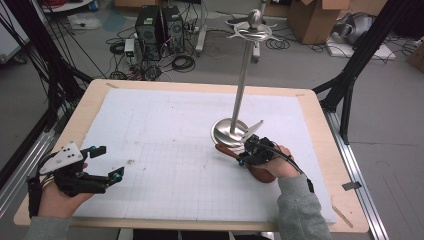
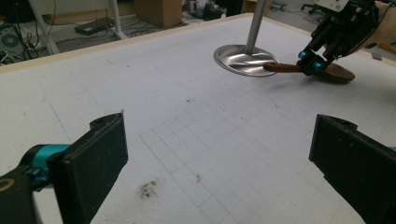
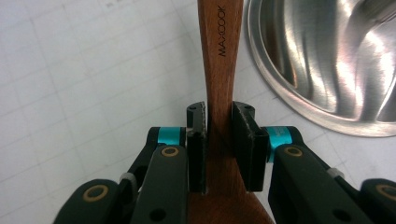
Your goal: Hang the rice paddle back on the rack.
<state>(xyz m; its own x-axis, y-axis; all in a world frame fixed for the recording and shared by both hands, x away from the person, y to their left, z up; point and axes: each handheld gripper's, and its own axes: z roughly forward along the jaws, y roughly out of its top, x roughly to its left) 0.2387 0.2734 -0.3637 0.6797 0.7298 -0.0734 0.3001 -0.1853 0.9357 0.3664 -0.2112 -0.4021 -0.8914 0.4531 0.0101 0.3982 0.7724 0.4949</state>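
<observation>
Cables, two black computer towers (image 1: pixel 159 31) and cardboard boxes sit on the grey floor beyond my table (image 1: pixel 95 102), which carries a white gridded mat (image 1: pixel 165 145).

High view: a steel stand (image 1: pixel 241 90) rises from a round dished base (image 1: pixel 227 131) near the mat's centre-right, with hook arms and a knob at its top. My right hand-held gripper (image 1: pixel 246 152) lies just in front of that base, over a brown wooden spoon (image 1: pixel 262 172) flat on the mat. My left hand-held gripper (image 1: pixel 110 162) is well apart, at the mat's near-left edge, with a grey plate on top.

Right gripper view adds detail: both jaws are closed against the spoon's handle (image 3: pixel 219 70) where it narrows above the bowl. The handle reads "MAXCOOK" and runs on past the rim of the steel base (image 3: pixel 299 107).

Left gripper view: my left jaws stand wide apart with nothing between them, over bare mat and a dark smudge (image 2: pixel 148 188). Farther off, it shows the right hand-held gripper (image 2: pixel 310 63) on the spoon (image 2: pixel 334 72), whose handle tip reaches the base (image 2: pixel 233 58).
</observation>
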